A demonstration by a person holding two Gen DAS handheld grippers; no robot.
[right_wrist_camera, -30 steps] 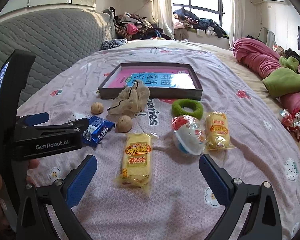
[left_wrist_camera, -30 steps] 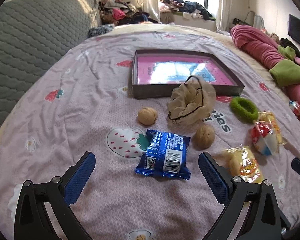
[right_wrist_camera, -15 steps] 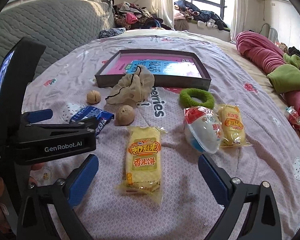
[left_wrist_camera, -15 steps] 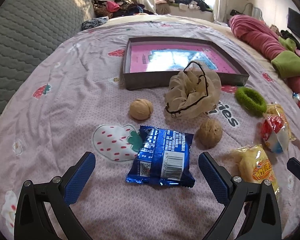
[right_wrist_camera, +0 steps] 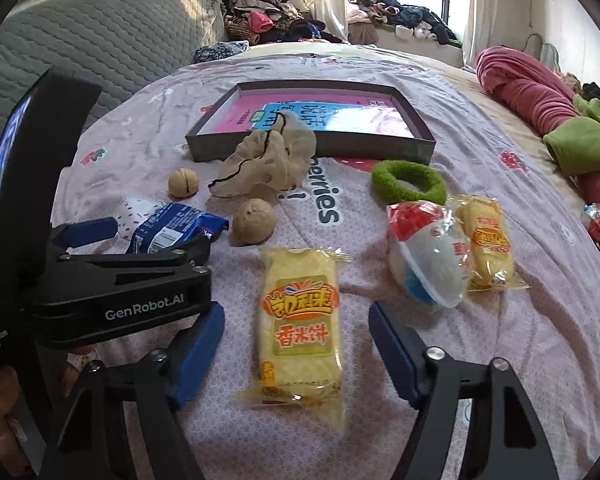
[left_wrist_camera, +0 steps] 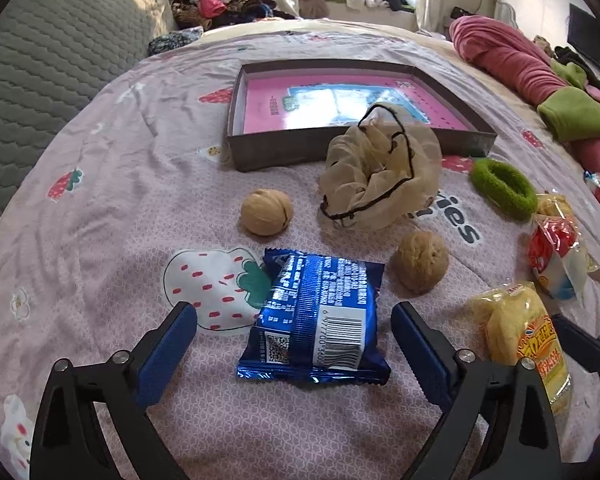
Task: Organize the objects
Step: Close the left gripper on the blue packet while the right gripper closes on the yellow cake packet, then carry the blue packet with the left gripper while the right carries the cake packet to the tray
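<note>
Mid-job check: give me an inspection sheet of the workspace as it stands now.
Surface: bedspread, pink, strawberry print.
Job's things: blue snack packet; two walnuts; yellow rice cake pack; tray holding a pink sheet.
Clutter: beige scrunchie, green hair tie, more wrapped snacks.
Grippers: left gripper jaws open astride the blue packet; right gripper jaws open astride the rice cake pack.
Cables: nothing seen.
Surroundings: clothes piles, window.

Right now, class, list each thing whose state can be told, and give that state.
left hand-held gripper: open, straddling the blue packet
right hand-held gripper: open, straddling the yellow rice-cake pack
blue packet: sealed, lying flat
yellow rice-cake pack: sealed, flat
box: open-topped
</note>
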